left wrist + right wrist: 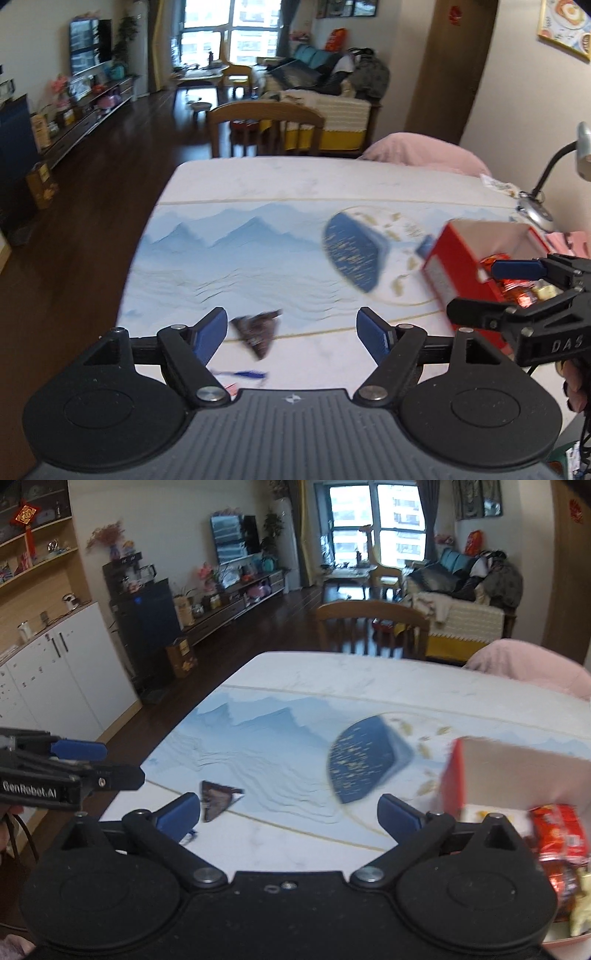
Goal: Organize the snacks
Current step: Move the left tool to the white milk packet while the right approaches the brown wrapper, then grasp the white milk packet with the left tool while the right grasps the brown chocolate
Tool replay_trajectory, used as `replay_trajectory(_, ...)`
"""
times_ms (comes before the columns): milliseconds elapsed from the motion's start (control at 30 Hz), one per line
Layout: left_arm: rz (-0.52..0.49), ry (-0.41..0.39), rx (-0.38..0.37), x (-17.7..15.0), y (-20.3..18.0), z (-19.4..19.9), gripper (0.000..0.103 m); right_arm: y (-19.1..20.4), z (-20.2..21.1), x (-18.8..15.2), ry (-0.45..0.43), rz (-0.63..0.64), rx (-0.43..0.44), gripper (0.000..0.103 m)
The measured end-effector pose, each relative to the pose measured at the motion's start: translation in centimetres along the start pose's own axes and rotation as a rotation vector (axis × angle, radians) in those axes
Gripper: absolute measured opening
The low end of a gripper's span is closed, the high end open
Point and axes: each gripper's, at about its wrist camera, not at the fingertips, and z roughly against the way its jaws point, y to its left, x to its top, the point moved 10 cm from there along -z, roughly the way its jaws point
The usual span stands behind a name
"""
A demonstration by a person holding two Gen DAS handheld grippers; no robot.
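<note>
While the red box (454, 775) on the surface (295, 184) holds red and gold snack packs (561, 838) | left gripper (291, 332) jaws wide, empty, just above a dark triangular packet (258, 332) | right gripper (288, 812) jaws fully spread, empty, beside the box | blue wrapper (243, 374) near the edge | lamp (535, 210) behind the box

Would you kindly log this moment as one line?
left gripper: open, empty | right gripper: open, empty | dark triangular snack: on table | red box: holds snacks
</note>
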Motion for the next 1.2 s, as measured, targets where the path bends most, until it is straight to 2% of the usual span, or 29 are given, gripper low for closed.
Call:
replay_trajectory(200, 0.015, 0.051, 0.046, -2.8, 4.0, -1.2, 0.077, 3.3, -3.1, -0.4, 0.044, 0.0, 0.032, 0.103)
replay_trajectory(400, -0.006, 0.09, 0.059, -5.4, 6.1, -2.7, 0.077, 5.3, -6.2, -0.9, 0.087, 0.006, 0.031, 0.103)
replay_trajectory(800, -0.087, 0.165, -0.012, -8.4, 5.0, -7.0, 0.077, 7.5, -12.4, -2.4, 0.191, 0.071, 0.011, 0.1)
replay_trajectory(900, -0.085, 0.178, -0.004, -8.8, 4.9, -8.1, 0.077, 7.8, -14.1, -2.5, 0.206, 0.094, -0.009, 0.1)
replay_trajectory(1200, -0.056, 0.207, -0.003, -9.6, 5.2, -9.8, 0.077, 8.5, -18.1, -3.3, 0.267, 0.109, 0.009, 0.089)
